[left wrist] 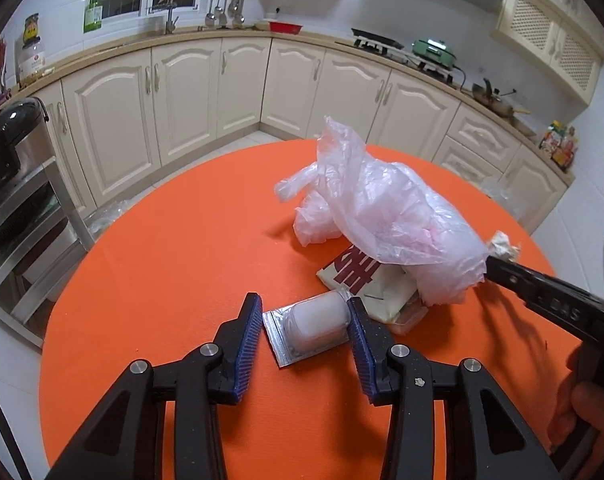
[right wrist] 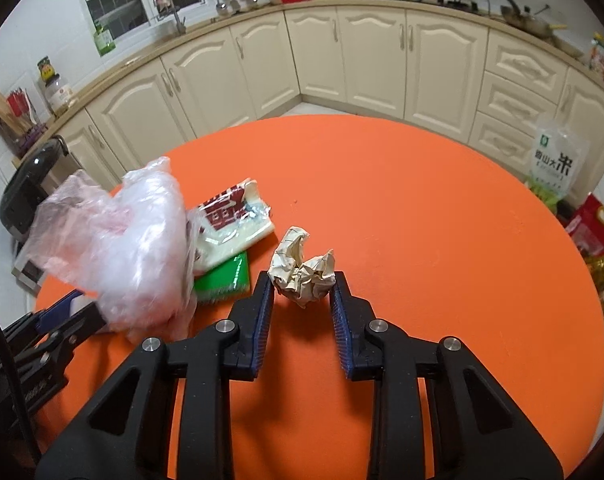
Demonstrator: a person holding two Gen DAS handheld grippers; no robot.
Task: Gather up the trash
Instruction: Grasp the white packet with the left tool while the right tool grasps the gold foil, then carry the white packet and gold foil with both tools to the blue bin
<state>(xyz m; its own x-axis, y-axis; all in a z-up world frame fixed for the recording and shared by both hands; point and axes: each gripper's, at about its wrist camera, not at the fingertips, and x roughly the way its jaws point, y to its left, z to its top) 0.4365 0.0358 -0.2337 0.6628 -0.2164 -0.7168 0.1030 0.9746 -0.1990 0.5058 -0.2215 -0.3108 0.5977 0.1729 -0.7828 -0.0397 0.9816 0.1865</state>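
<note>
Straddling a small white container sealed in clear plastic packaging (left wrist: 315,330), the left gripper (left wrist: 303,322) is hovering low over a round orange table (left wrist: 162,248) in a home kitchen w/ cream cabinets (left wrist: 114,120). Its jaws are sitting narrow: the right-hand blue pad is touching the end of the packet, while the left-hand pad is standing just clear of the packet's foil edge, so no full clamp is showing yet. Just beyond the packet, a cream wrapper w/ dark red print (left wrist: 365,280) is lying flat on the table, partly under a crumpled translucent plastic bag (left wrist: 381,208) that is slumping across the middle of the tabletop. From the right wrist view, a green notebook (right wrist: 222,280) is peeking out beneath that wrapper, next to the bag. At the same time the right gripper (right wrist: 302,292) is closing in on a crumpled ball of paper (right wrist: 302,272) resting on the table to the right of the pile; the pads are sitting narrow on either side, touching or nearly touching the wad, tho the pics aren't settling whether it's actually squeezed. In the left view the wad is showing at the tip of the right gripper, beside the bag's edge. A person's hand (left wrist: 581,412) is wrapping the right tool's handle.
</note>
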